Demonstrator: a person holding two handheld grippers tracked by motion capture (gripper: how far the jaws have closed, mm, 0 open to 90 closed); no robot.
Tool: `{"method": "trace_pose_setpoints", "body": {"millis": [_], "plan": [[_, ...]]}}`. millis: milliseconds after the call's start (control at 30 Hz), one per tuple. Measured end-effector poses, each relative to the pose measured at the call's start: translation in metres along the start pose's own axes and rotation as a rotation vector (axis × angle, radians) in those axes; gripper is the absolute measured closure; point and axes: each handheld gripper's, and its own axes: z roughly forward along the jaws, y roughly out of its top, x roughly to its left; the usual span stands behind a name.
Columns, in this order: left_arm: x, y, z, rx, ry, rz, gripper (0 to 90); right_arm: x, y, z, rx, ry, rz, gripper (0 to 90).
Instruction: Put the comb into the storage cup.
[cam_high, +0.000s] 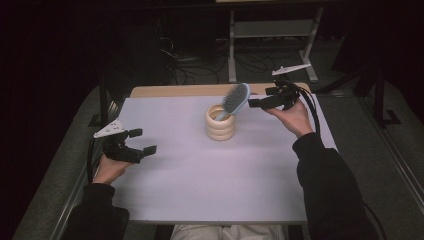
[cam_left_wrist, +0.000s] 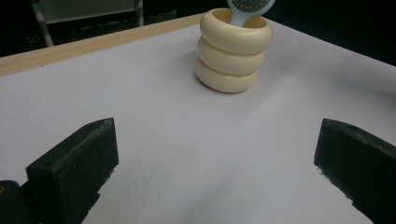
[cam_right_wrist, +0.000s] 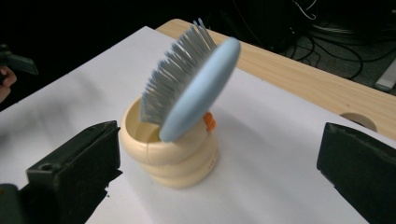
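Note:
A cream ringed holder (cam_high: 220, 123) stands upright on the white table cover (cam_high: 200, 175), toward the far middle. A light blue hairbrush (cam_high: 236, 98) leans in it, handle down and head up, tilted toward the right. My right gripper (cam_high: 262, 98) is open just right of the brush head, not touching it. In the right gripper view the brush (cam_right_wrist: 196, 88) and the holder (cam_right_wrist: 173, 158) sit between the wide-apart jaws, farther off. My left gripper (cam_high: 142, 141) is open at the table's left with nothing in it, and its view faces the holder (cam_left_wrist: 233, 51).
A strip of bare wood (cam_high: 190, 91) runs along the table's far edge, with a round hole (cam_right_wrist: 357, 120) in it. A small orange piece (cam_right_wrist: 209, 122) shows behind the holder. Beyond the table stand a white metal frame (cam_high: 272, 30) and floor cables (cam_high: 200, 70).

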Motion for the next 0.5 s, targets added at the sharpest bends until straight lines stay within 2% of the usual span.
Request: {"method": "trace_pose_setpoints", "body": {"millis": [300,500], "plan": [[0.003,-0.003,0.0,0.008,0.0,-0.018,0.0,-0.004,-0.017,-0.011,0.0,-0.013,-0.012,0.0],[0.003,-0.004,0.001,0.018,0.002,-0.015,0.0,0.0,-0.027,-0.018,-0.004,-0.018,-0.045,0.0]]}}
